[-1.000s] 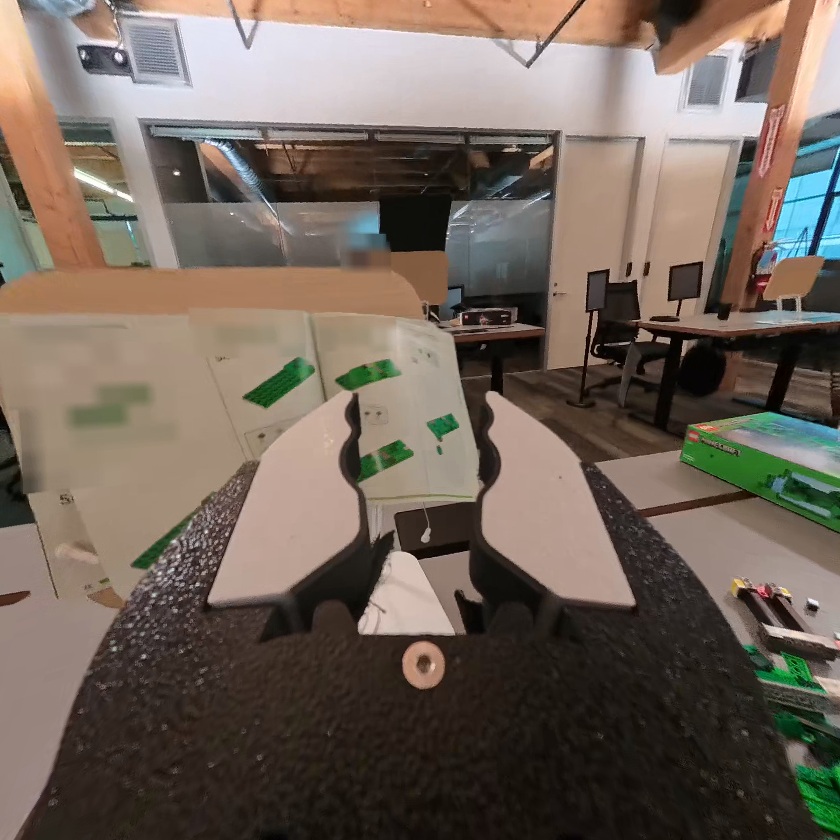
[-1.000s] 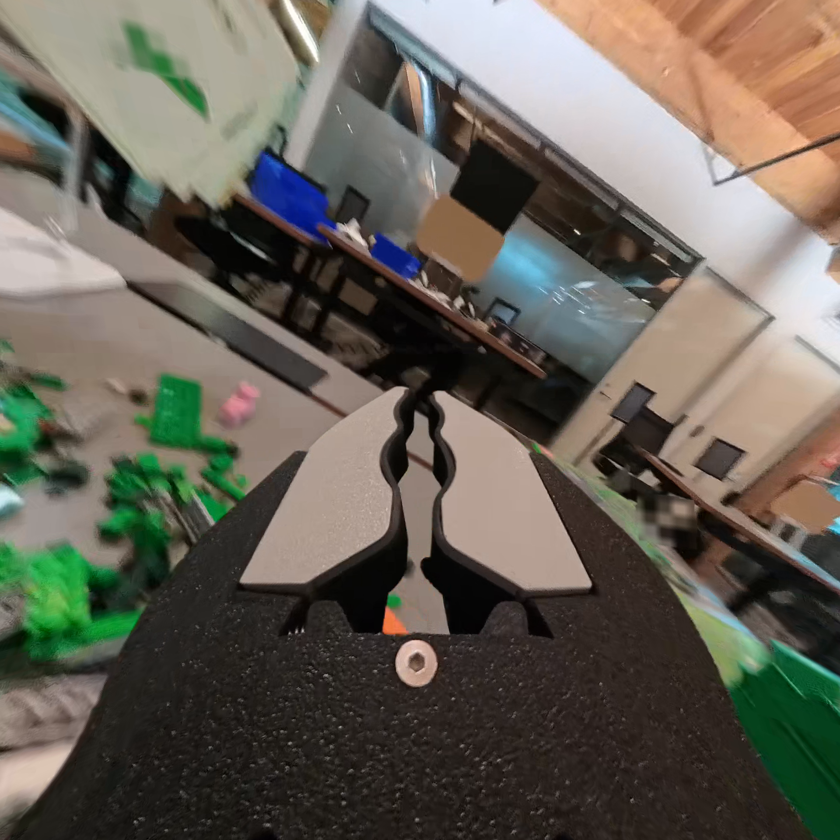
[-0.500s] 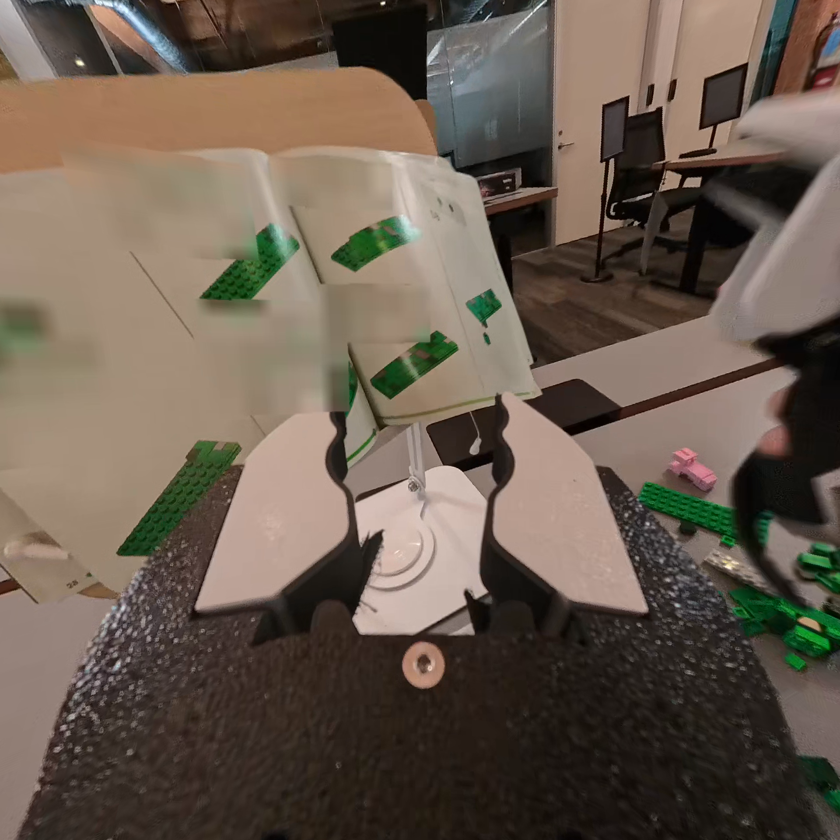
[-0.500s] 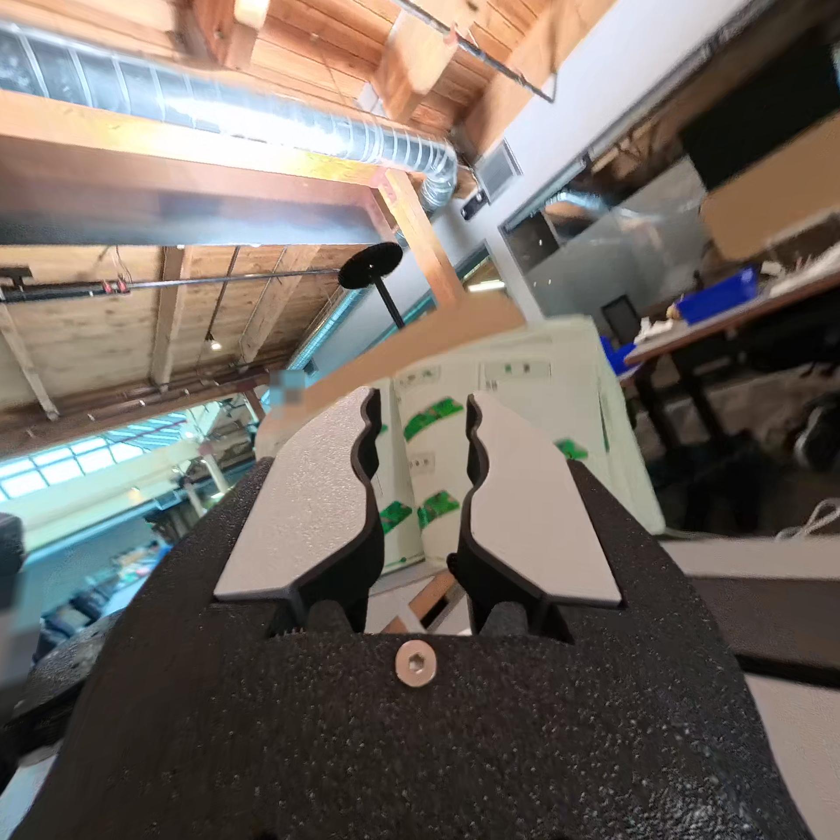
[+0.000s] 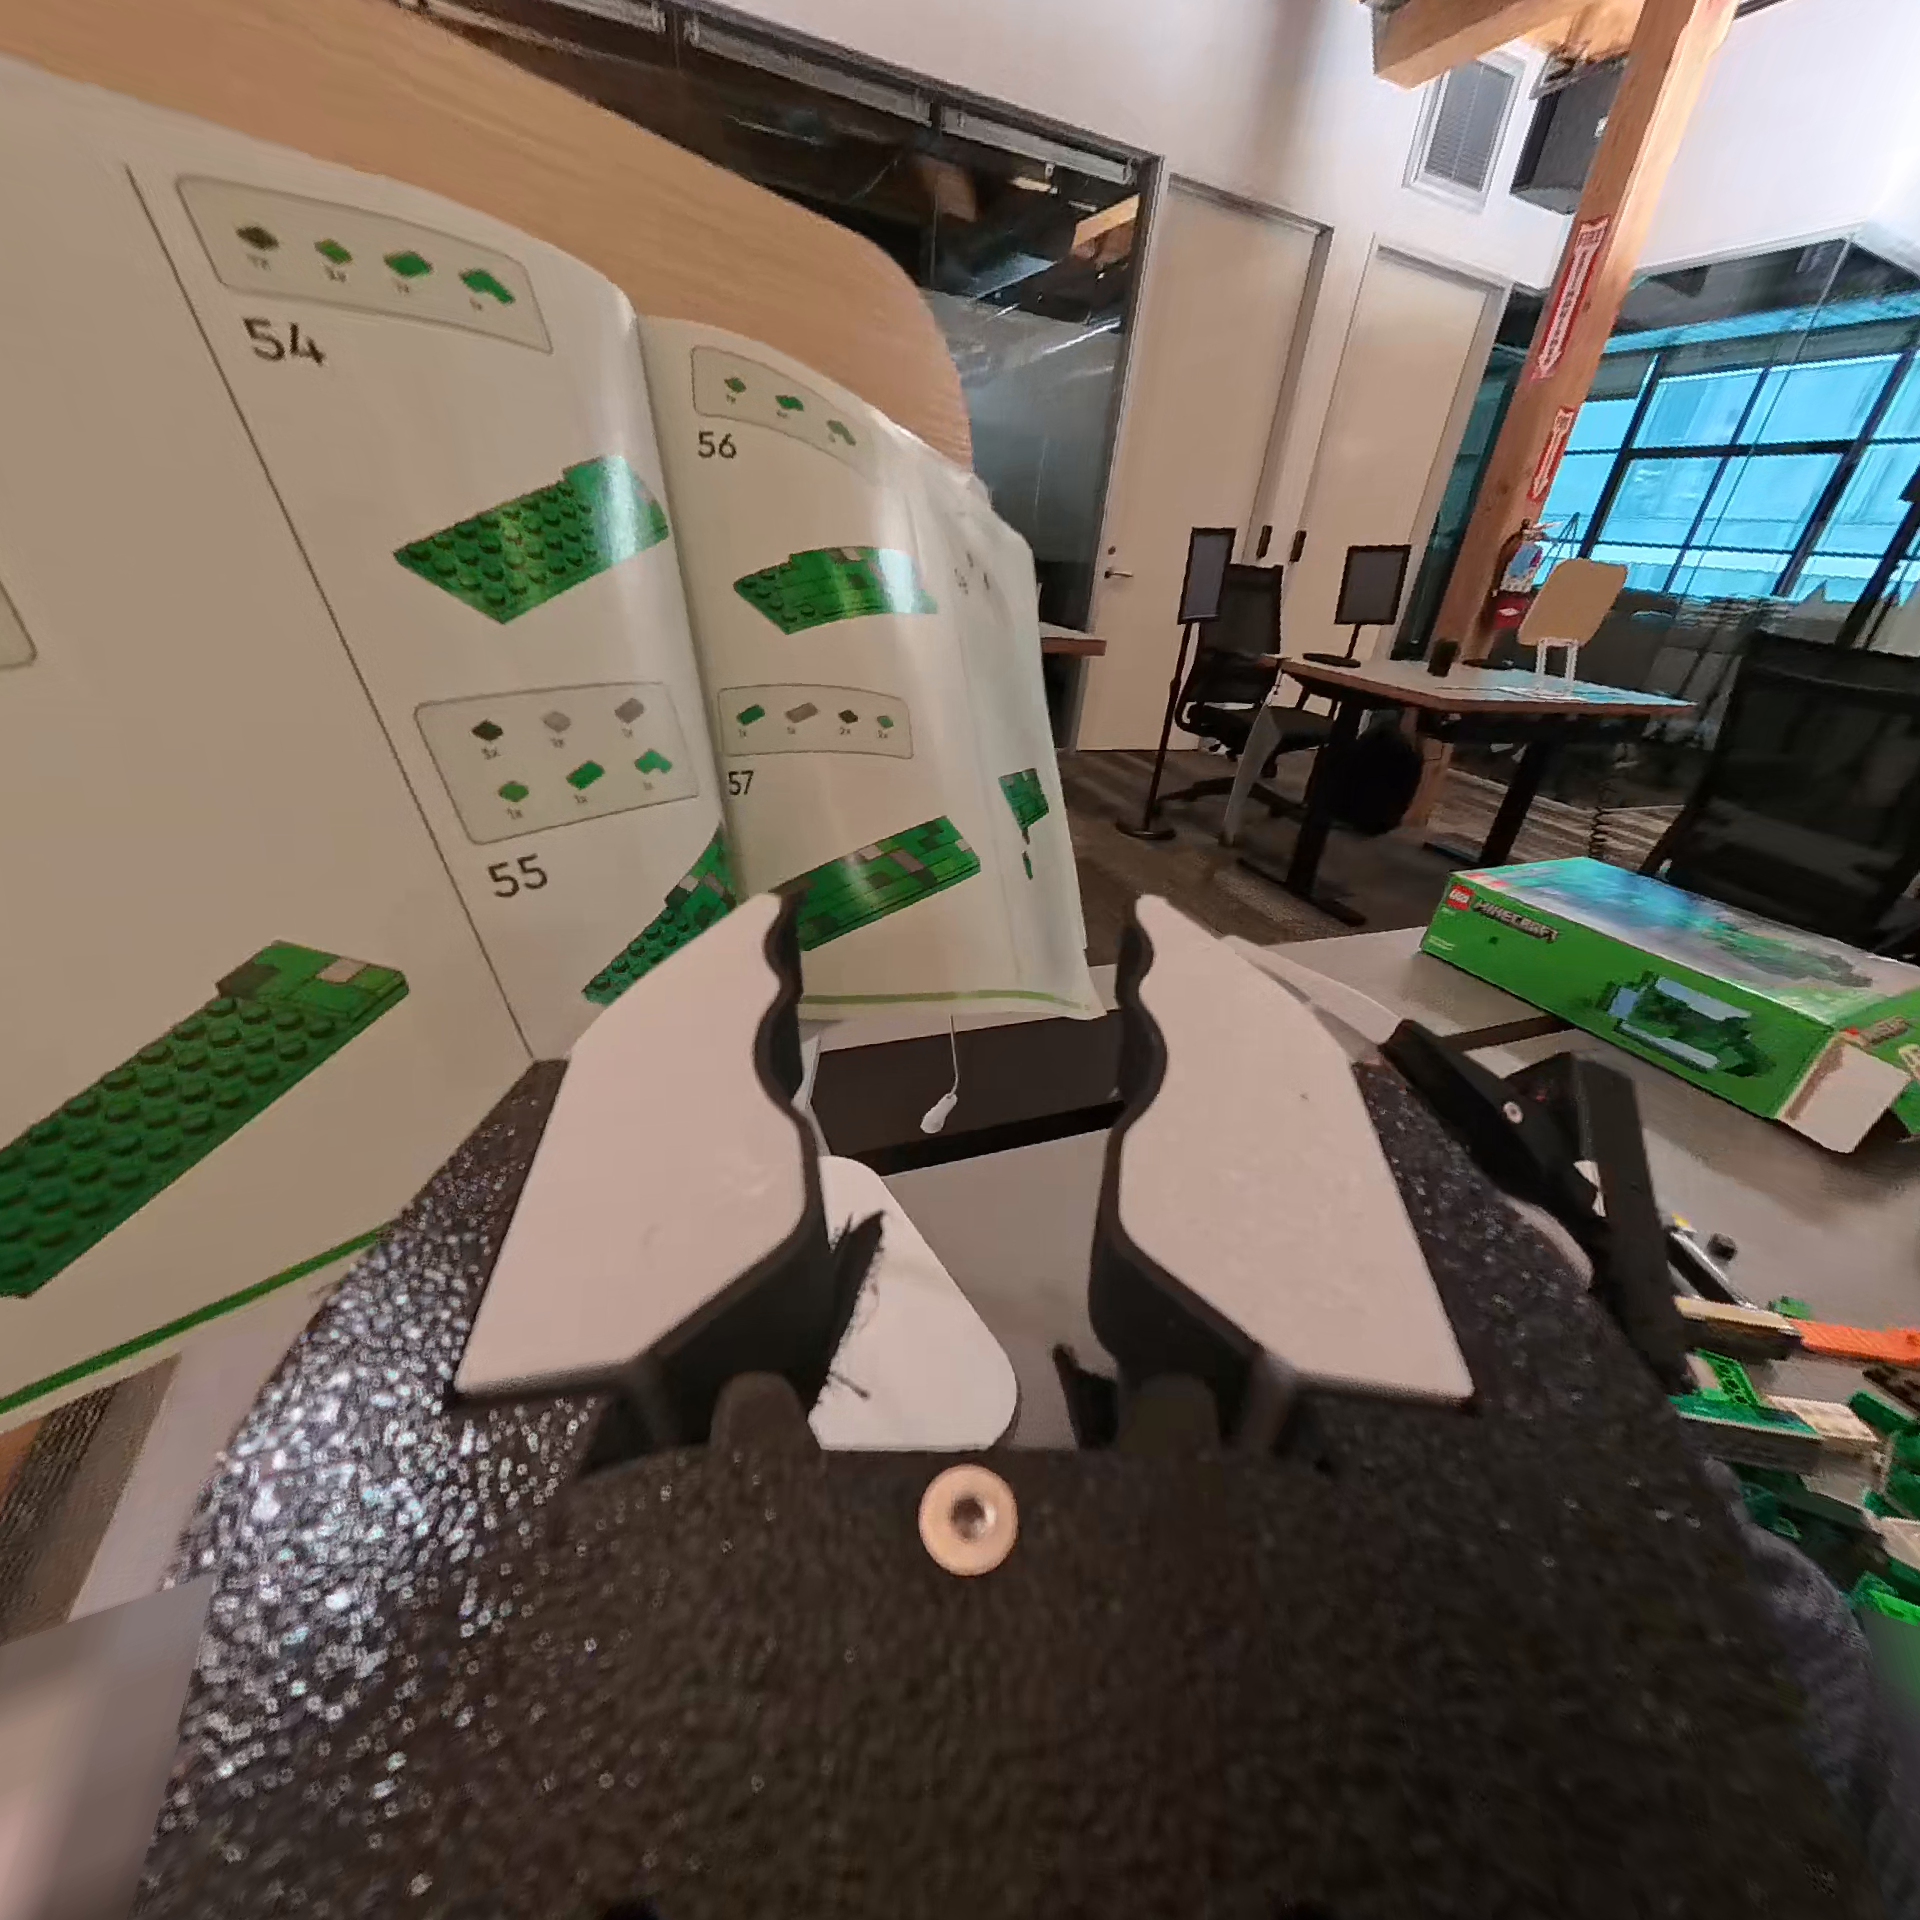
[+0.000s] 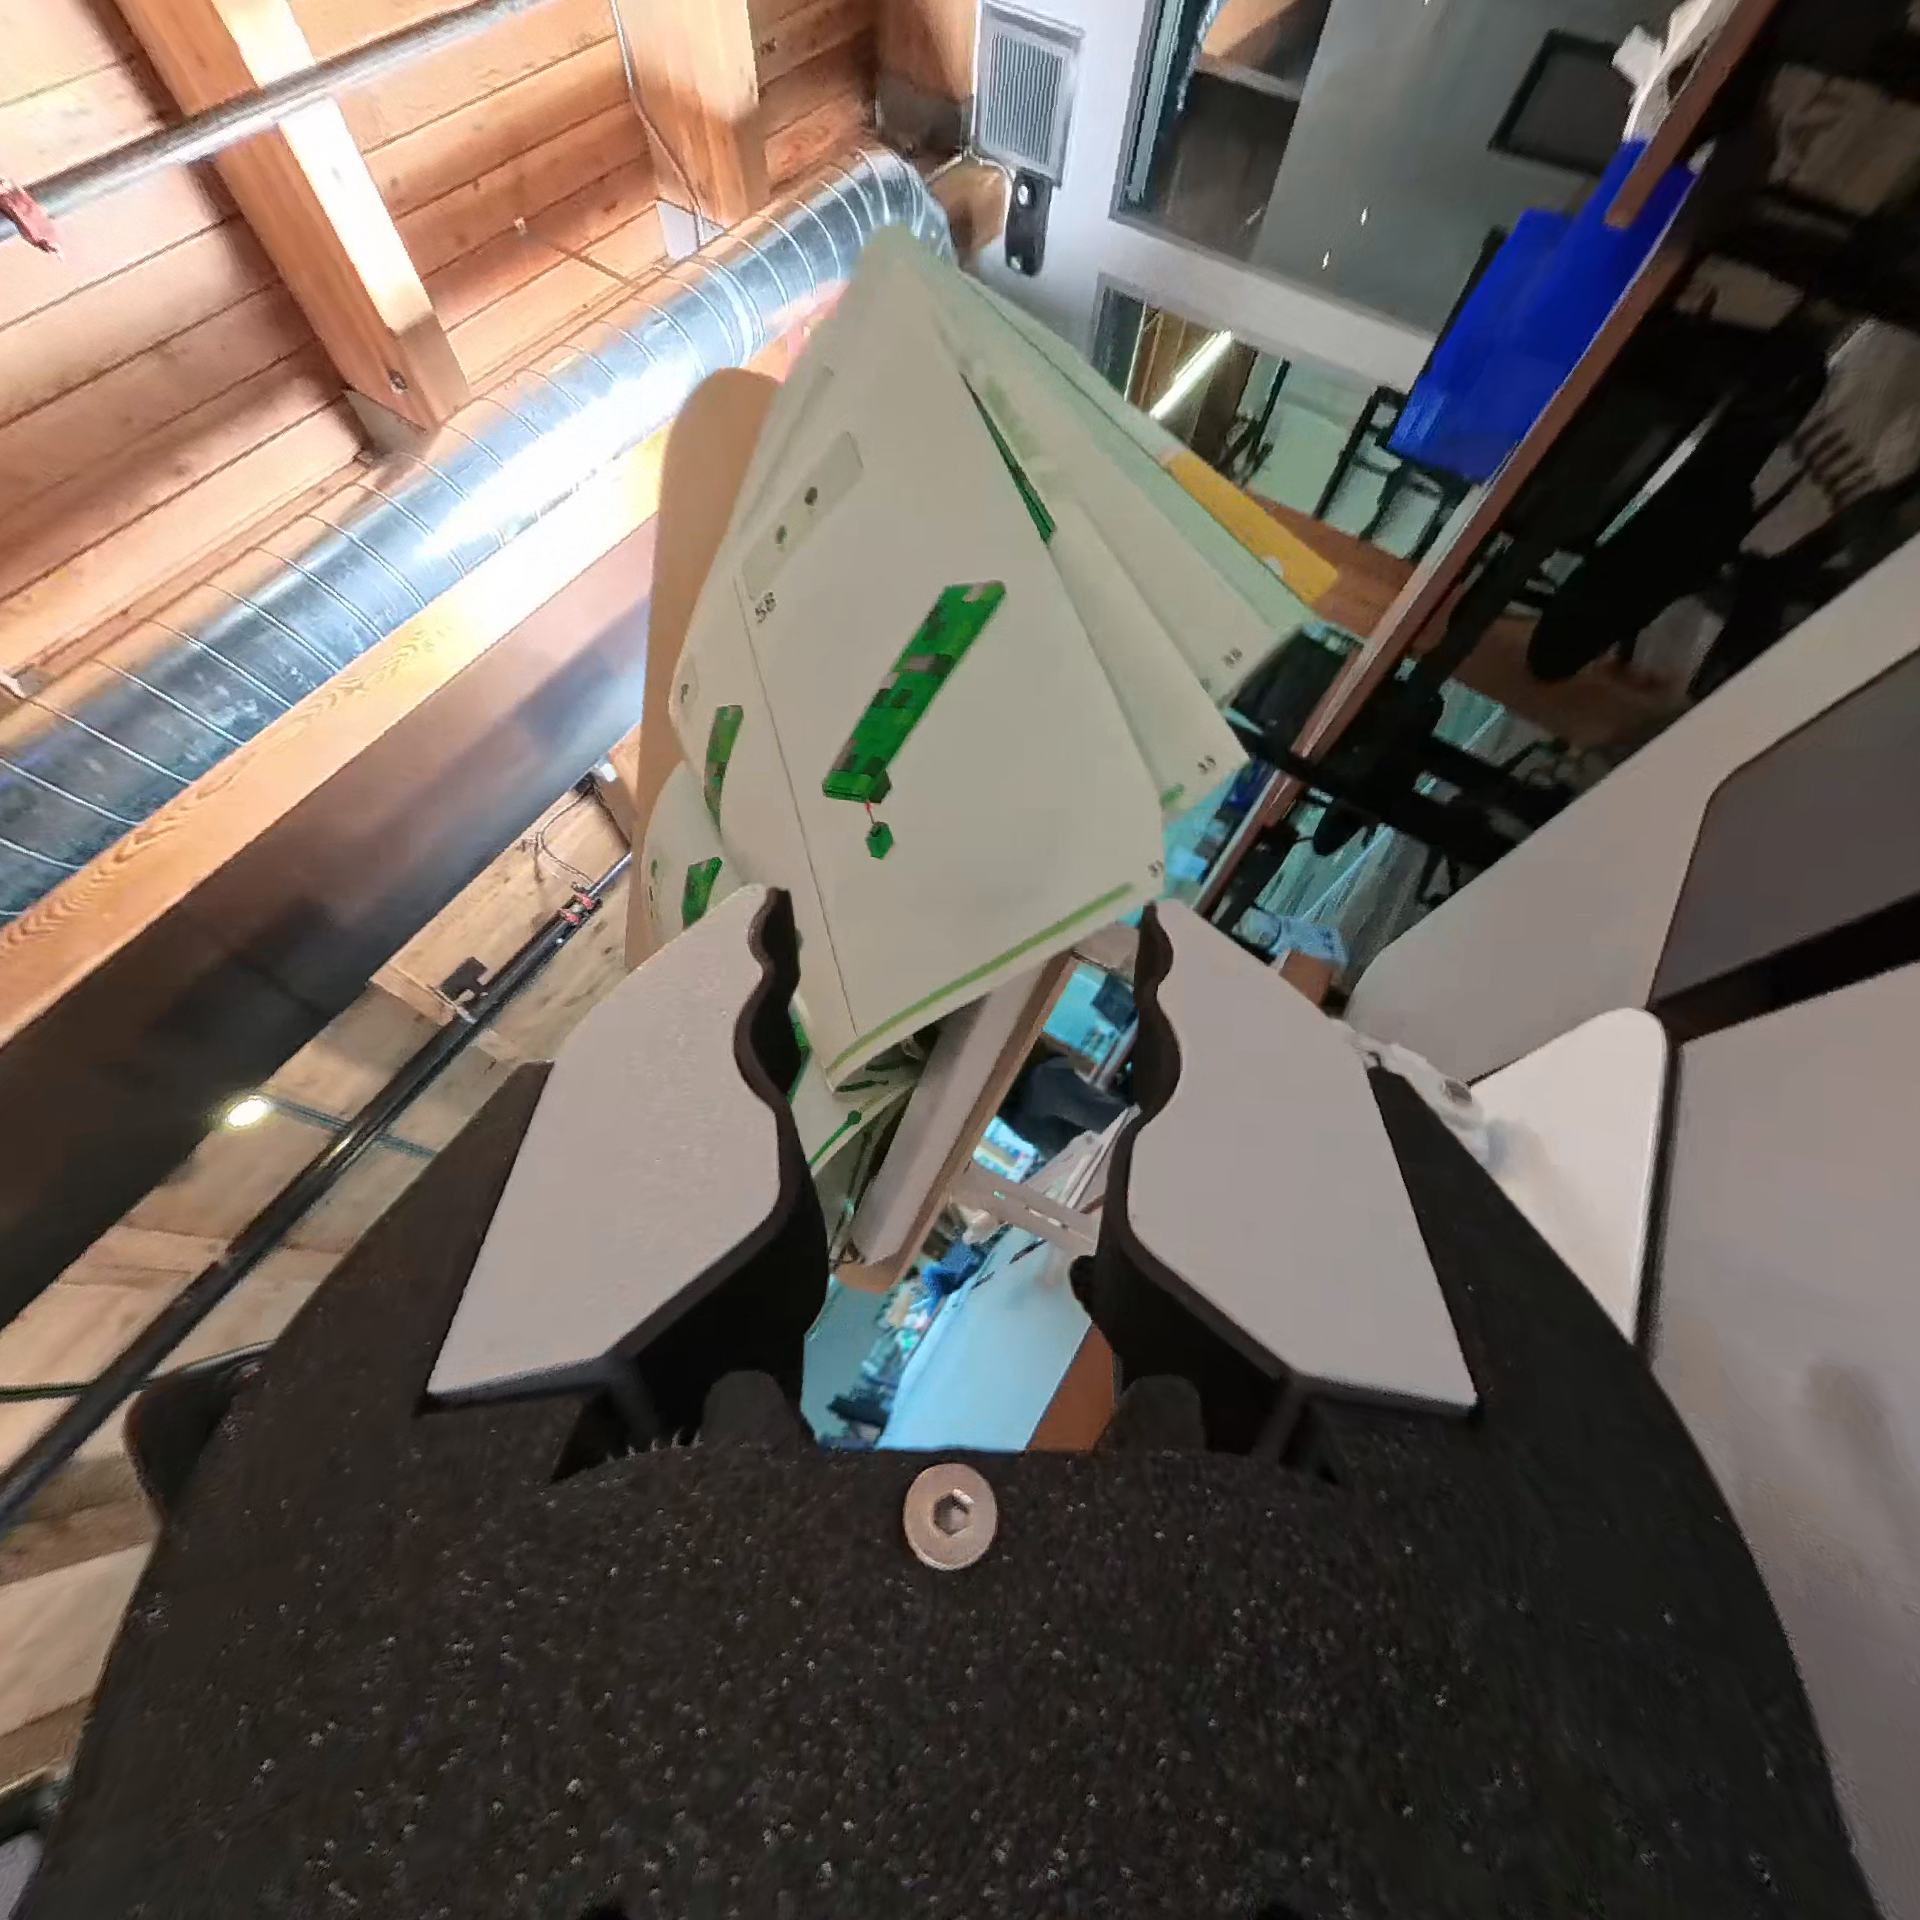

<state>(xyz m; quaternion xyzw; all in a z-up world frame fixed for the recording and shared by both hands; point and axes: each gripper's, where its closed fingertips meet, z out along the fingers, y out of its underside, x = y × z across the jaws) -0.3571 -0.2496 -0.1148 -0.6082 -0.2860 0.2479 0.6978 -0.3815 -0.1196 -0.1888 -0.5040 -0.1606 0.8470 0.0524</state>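
Note:
An open instruction booklet (image 5: 540, 644) with green brick drawings stands propped on a wooden stand (image 5: 727, 239) with a white base (image 5: 914, 1351). My left gripper (image 5: 961, 925) is open and empty, just in front of the booklet's lower right page. My right gripper (image 6: 961, 914) is open and empty, tilted upward, with the bottom corner of the booklet's loose right pages (image 6: 935, 727) between and just beyond its fingertips. The right gripper's black body (image 5: 1538, 1143) also shows at the right of the left wrist view.
A green toy brick box (image 5: 1683, 987) lies on the grey table (image 5: 1766, 1184) at the right. Loose green and orange bricks (image 5: 1818, 1403) lie scattered at the right edge. Desks, chairs and monitors stand farther back. Wooden ceiling beams and a metal duct (image 6: 364, 582) fill the right wrist view. From my right tips it is roughly 15 cm to the white base (image 5: 914, 1351); from my left, 25 cm.
My right gripper swung from the brick pile up to the booklet's pages and opened wider. My left gripper moved closer to the booklet and opened a bit more.

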